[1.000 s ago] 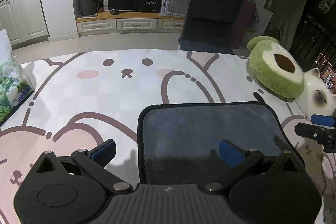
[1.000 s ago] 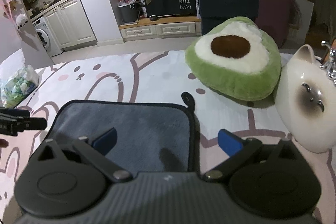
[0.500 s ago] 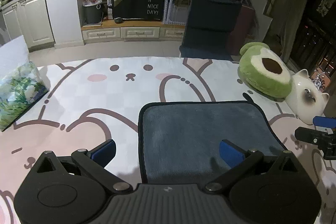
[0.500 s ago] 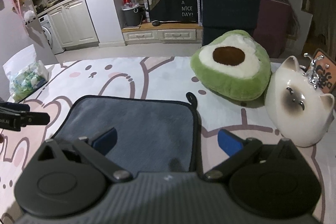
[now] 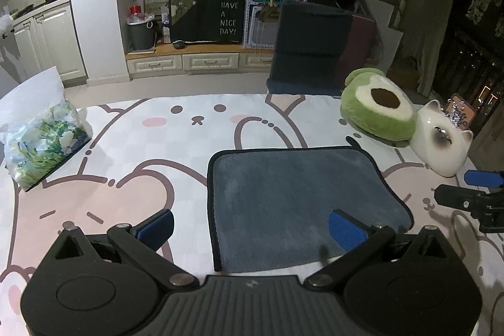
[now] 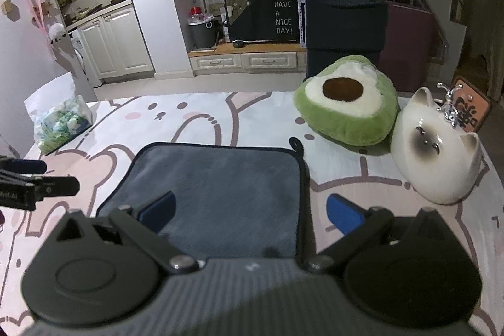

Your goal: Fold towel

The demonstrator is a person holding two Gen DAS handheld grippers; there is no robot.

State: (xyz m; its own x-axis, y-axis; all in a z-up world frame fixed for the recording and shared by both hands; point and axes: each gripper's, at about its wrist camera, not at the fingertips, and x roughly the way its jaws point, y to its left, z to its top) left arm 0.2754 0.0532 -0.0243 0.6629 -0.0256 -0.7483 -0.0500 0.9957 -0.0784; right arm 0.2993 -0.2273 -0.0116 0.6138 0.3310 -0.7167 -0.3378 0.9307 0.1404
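Observation:
A grey-blue towel [image 5: 296,197] with a dark hem lies flat on the cartoon-print table cover; it also shows in the right wrist view [image 6: 226,188], a small hanging loop [image 6: 296,144] at its far right corner. My left gripper [image 5: 250,229] hovers open above the towel's near left edge, its left finger off the cloth and its right finger over it. My right gripper [image 6: 249,211] is open too, straddling the near right edge. Nothing is held by either. Each gripper's tip appears in the other's view, the right [image 5: 472,194] and the left [image 6: 37,181].
A green avocado plush [image 6: 346,106] and a white ceramic cat [image 6: 438,153] sit at the table's right side, close to the towel. A floral tissue pack [image 5: 41,144] lies at the left. A dark chair [image 5: 312,49] stands beyond the far edge.
Both grippers have drawn back and risen, so the towel's near edge and more of the table now show. The towel lies unmoved; both stay open.

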